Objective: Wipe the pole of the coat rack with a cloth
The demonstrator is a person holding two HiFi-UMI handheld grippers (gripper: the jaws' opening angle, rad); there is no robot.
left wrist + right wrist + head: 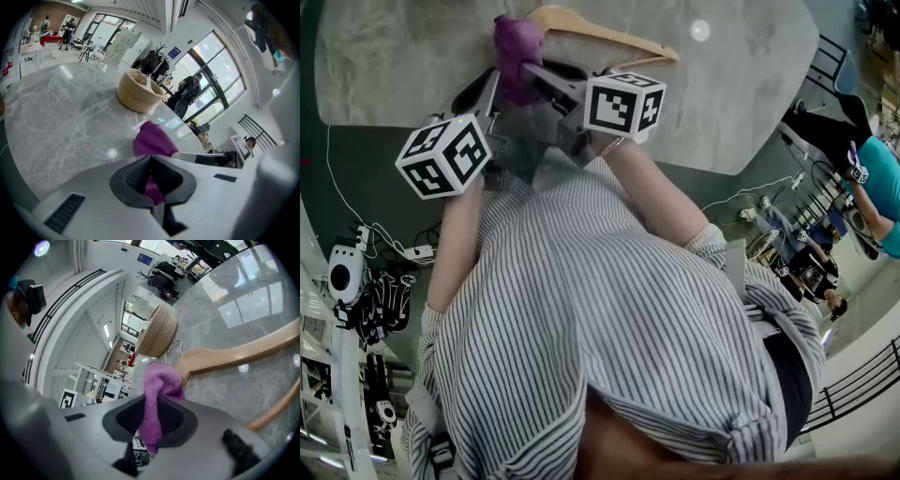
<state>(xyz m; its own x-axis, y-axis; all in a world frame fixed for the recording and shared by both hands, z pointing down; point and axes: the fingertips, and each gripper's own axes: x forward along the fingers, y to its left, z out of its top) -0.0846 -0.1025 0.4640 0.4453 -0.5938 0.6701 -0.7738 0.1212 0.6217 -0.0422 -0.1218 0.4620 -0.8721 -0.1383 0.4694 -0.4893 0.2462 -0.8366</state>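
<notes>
A purple cloth (516, 45) is bunched up above the grey marble table (394, 66), held between both grippers. In the left gripper view, my left gripper (150, 176) is shut on one part of the cloth (152, 140). The right gripper view has my right gripper (150, 420) shut on another part, and the cloth (158, 385) rises out of its pads. In the head view the left gripper (495, 86) and the right gripper (536, 77) meet at the cloth. No coat rack pole is in view.
A wooden hanger (600, 36) lies on the table just behind the cloth, and its arm (234, 357) is close to the right gripper. A wicker basket (138, 91) stands farther back. Other people (867, 173) are off to the right. Cables and gear (380, 300) lie on the floor at the left.
</notes>
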